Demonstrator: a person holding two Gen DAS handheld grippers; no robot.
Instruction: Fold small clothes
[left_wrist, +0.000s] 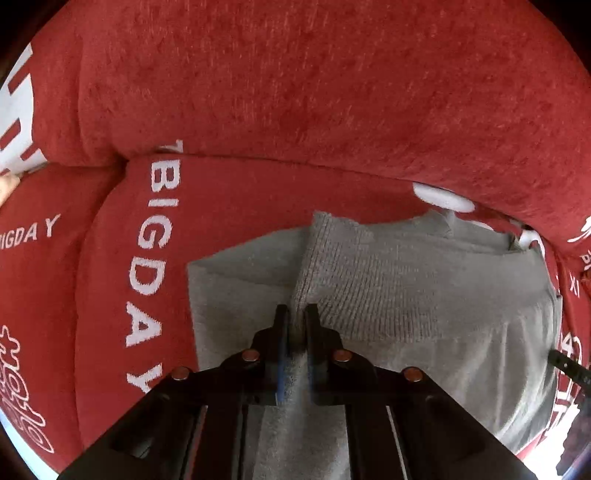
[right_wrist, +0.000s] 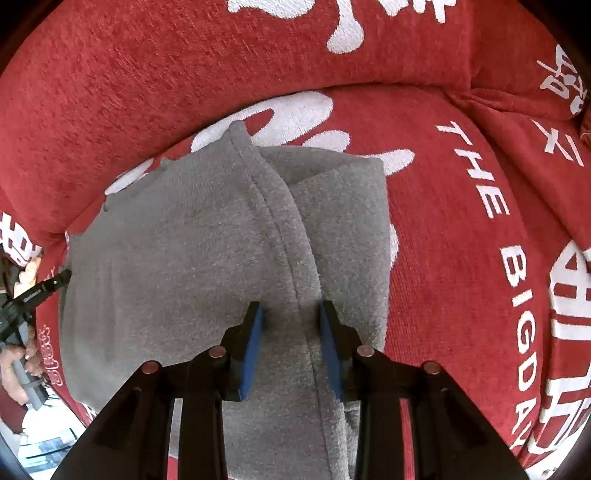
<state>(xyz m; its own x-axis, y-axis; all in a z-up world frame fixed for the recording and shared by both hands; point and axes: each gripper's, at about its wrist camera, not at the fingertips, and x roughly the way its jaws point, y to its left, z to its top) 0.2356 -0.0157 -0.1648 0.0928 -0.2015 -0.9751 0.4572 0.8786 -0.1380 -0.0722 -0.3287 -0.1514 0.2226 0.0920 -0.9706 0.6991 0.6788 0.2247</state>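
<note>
Both grippers' jaws pinching grey garment

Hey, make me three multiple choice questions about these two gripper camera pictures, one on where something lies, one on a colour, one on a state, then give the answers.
1. Where does the small grey knit garment lie?
A. on a red sofa cushion with white lettering
B. on a wooden floor
C. in a basket

2. What colour are the pads on the right gripper?
A. yellow
B. blue
C. white

3. How is the left gripper?
A. wide open above the cloth
B. holding a hanger
C. pinched shut on a ridge of the garment

Answers: A, red lettered fabric surrounds the garment; B, blue pads line both fingers; C, grey cloth sits squeezed between its fingers.
</note>
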